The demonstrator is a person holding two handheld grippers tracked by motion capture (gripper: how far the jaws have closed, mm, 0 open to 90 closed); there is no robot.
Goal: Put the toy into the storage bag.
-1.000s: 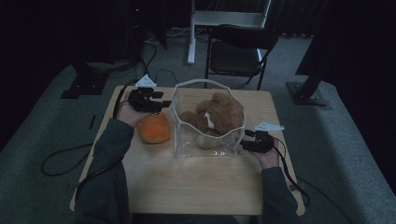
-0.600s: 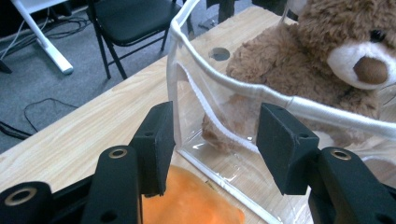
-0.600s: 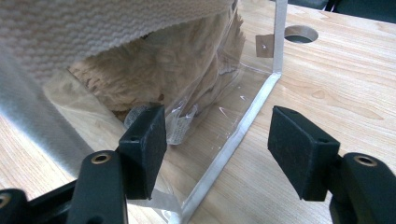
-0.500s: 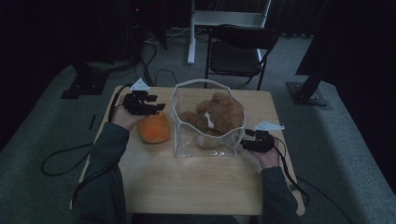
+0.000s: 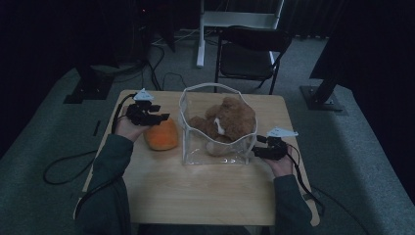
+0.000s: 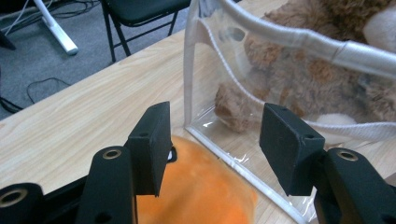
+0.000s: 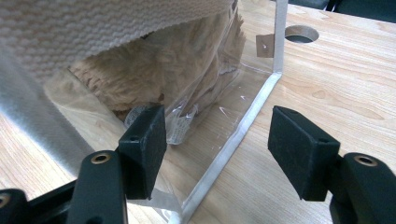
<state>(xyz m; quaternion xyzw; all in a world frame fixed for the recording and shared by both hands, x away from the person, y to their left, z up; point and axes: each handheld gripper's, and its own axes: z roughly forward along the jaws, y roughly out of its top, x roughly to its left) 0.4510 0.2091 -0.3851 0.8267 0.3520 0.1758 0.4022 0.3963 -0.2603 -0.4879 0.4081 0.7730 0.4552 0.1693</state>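
Hovering over the orange plush (image 6: 201, 186), the left tool (image 6: 212, 144) has its jaws apart, just been opening, gripping nothing. Right tool (image 7: 217, 149) stands wide around the clear bag's (image 5: 215, 147) bottom corner on the surface (image 5: 195, 191).

This looks like a dark recording lab: a small wooden table (image 5: 195, 196) on grey carpet (image 5: 352, 161), black curtains around, stand bases (image 5: 320, 98), loose cables (image 5: 63, 169), and a folding chair (image 5: 252, 51) behind
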